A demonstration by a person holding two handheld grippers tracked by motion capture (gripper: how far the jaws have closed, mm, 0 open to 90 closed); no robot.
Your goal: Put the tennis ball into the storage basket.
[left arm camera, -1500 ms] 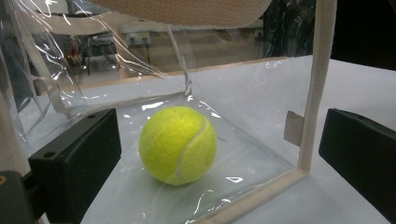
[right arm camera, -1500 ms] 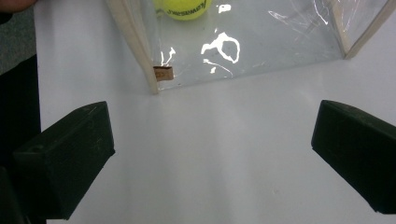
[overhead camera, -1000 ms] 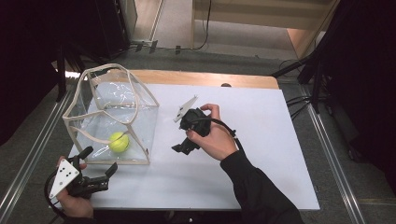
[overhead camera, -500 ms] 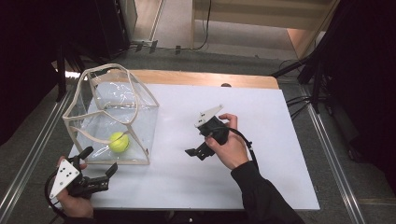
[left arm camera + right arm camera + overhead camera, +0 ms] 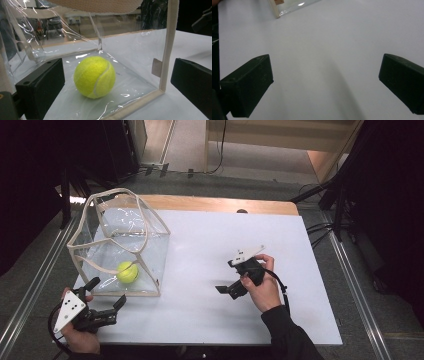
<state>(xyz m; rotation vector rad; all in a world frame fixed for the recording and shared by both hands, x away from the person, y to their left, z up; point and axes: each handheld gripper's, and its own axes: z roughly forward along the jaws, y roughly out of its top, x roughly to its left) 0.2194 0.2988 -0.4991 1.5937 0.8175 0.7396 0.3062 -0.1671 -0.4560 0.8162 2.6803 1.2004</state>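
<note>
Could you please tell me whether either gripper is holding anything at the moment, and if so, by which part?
Nothing is held. The left gripper and right gripper are both open and empty; the tennis ball lies inside the clear bag.

Tennis ball [image 5: 94, 77]: showing bright yellow-green felt with a paler curved seam.
Bag [image 5: 145, 227]: showing clear, glinting plastic edged in cream trim.
Table [image 5: 200, 245]: showing plain white, with a tan wooden far edge.
Left gripper [image 5: 107, 298]: showing black jaws, a grey dotted plate.
Right gripper [image 5: 227, 290]: showing black jaws, a pale plate.
</note>
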